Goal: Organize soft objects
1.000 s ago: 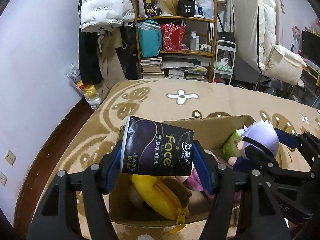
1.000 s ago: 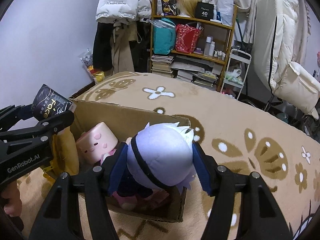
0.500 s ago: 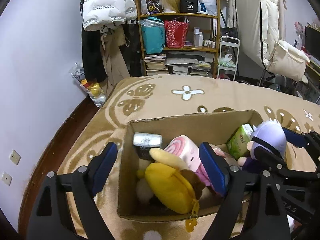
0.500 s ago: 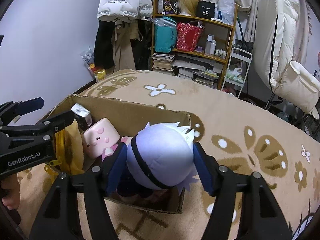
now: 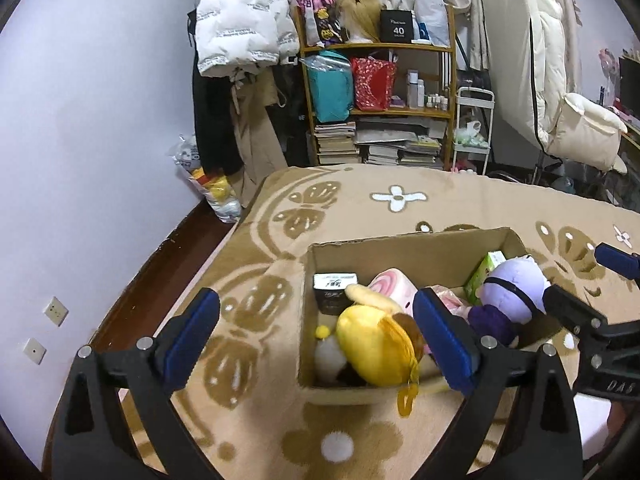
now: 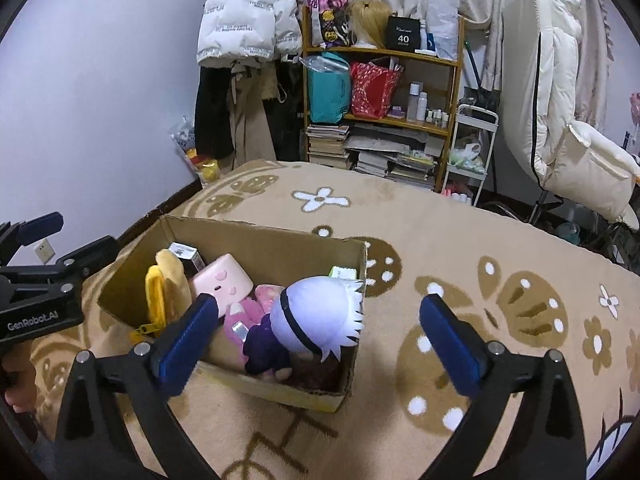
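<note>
A cardboard box (image 5: 412, 246) (image 6: 264, 246) stands on the tan flowered blanket. In it lie a white-haired purple doll (image 6: 316, 320) (image 5: 508, 292), a yellow plush (image 5: 376, 344) (image 6: 156, 300), a pink block plush (image 6: 222, 284) (image 5: 394, 286), a black tissue pack (image 5: 334, 292) (image 6: 186, 254) and a green pack (image 5: 482, 276). My left gripper (image 5: 316, 344) is open and empty, above the box's near left side. My right gripper (image 6: 318, 344) is open and empty, above the doll at the box's near right corner.
The blanket (image 6: 460, 264) spreads around the box. A wooden shelf (image 5: 376, 92) with bags and books stands by the far wall. A white jacket (image 5: 240, 24) hangs on the left. A white chair (image 5: 560, 92) is at the right.
The left gripper let the black tissue pack go into the box and drew back open. The right gripper opened and left the doll in the box.
</note>
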### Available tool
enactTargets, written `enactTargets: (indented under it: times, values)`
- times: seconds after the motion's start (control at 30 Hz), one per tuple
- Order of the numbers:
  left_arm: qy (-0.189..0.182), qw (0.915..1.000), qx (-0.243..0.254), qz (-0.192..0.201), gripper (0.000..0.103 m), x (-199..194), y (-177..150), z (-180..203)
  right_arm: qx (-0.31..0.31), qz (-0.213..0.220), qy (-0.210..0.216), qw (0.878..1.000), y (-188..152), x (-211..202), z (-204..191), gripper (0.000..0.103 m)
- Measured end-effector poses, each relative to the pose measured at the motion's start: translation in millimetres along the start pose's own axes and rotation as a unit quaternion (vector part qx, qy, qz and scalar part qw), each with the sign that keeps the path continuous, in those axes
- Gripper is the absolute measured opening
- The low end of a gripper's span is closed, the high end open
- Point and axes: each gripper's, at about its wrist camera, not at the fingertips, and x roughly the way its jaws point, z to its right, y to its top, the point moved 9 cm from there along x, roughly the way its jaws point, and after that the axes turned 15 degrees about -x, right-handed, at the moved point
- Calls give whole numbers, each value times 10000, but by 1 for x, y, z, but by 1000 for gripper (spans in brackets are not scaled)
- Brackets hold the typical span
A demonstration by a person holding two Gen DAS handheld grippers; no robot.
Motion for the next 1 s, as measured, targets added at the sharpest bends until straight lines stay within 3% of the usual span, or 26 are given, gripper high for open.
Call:
enactTargets:
  times: [0.47,1.0]
  values:
    - [175,9982,-157,559,102,-87,-7,-26,38,409,-140,9991,6,-74,9,103]
    - [444,9959,-158,767,102,-128,-39,-37,292,783,-165,9964,-10,-131,9,103]
